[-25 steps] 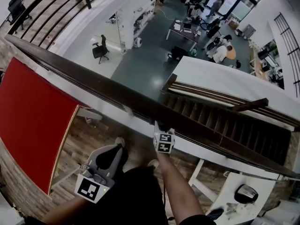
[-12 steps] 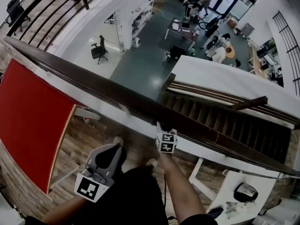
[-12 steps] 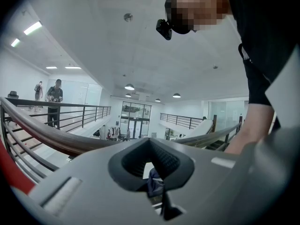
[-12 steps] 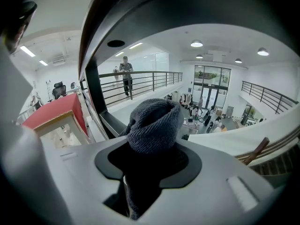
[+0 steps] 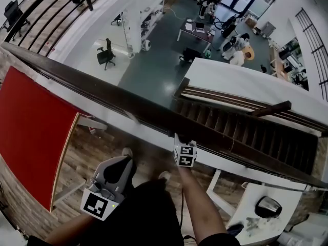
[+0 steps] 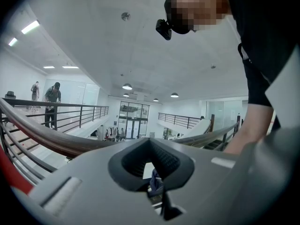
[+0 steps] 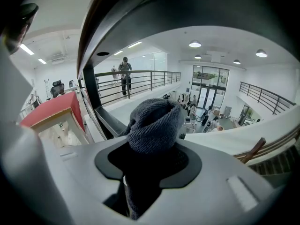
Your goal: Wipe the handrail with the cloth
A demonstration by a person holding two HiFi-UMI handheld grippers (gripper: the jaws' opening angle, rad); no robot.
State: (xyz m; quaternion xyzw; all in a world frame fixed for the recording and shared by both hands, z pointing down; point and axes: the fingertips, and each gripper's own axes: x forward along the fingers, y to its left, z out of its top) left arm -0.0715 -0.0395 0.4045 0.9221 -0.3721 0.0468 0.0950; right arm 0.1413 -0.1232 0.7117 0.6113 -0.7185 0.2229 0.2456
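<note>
while the person stands at a balcony edge looking steeply down, the right gripper [image 5: 178, 137] reaches forward on an outstretched forearm [image 5: 197, 199] to the near side of the handrail [image 5: 102, 94], a dark wooden rail that runs on a slant from upper left to lower right across the head view. seen from the right gripper view, the right gripper [image 7: 150, 161] has its fingers clamped on the cloth [image 7: 154, 123], a grey knitted wad that bulges up and forward out of the grip, and the handrail [image 7: 187, 8] curves close above it; whether cloth and rail are touching i cannot tell from any view. the left gripper [image 5: 123, 165] hangs low and close to the person's body, over the wooden floor [image 5: 97, 150] on the near side of the rail and well apart from it. seen from the left gripper view, the left gripper [image 6: 151, 146] has its fingers together with nothing held between them, and the handrail [image 6: 47, 139] sweeps past beyond them from the left. a red panel [image 5: 31, 132] lies below the rail on the left, and a staircase [image 5: 246, 132] descends beyond it on the right toward a lower hall
</note>
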